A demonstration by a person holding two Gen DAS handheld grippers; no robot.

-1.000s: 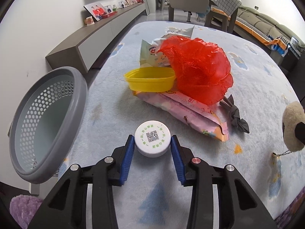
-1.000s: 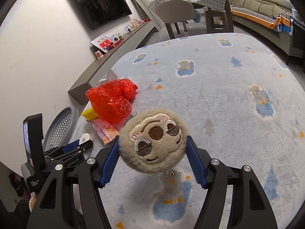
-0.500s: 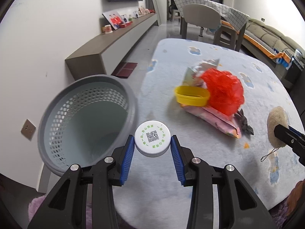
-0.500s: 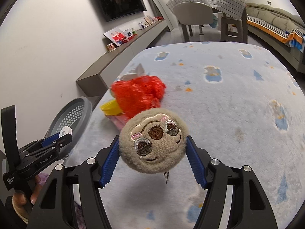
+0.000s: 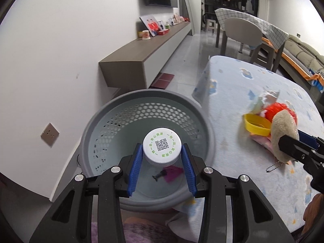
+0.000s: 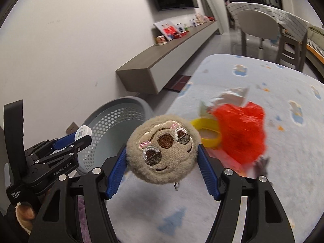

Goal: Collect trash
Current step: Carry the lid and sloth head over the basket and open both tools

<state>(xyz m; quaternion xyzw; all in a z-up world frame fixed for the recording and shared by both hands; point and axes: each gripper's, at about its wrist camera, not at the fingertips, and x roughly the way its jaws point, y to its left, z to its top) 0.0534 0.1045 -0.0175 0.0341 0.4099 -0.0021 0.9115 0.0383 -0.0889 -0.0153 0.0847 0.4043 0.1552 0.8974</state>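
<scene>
My left gripper (image 5: pixel 162 158) is shut on a white bottle cap (image 5: pixel 162 146) printed with a QR code, and holds it over the open mouth of the grey perforated bin (image 5: pixel 113 125). A pink scrap (image 5: pixel 173 173) lies on the bin's floor. My right gripper (image 6: pixel 163 160) is shut on a beige plush keychain toy (image 6: pixel 163 148), above the table's near left part. The toy also shows in the left wrist view (image 5: pixel 283 137). On the table lie a red plastic bag (image 6: pixel 241 129), a yellow lid (image 6: pixel 208 133) and pink wrappers (image 5: pixel 261 141).
The bin (image 6: pixel 117 119) stands on the floor against the table's left edge. The table has a light blue patterned cloth (image 6: pixel 283 182). A low wall shelf (image 5: pixel 141 58) runs behind the bin. A chair (image 5: pixel 241 32) and a sofa (image 5: pixel 303 48) are beyond the table.
My left gripper carried the cap left, from the table to above the bin. My right gripper followed left with the toy, toward the table's left edge.
</scene>
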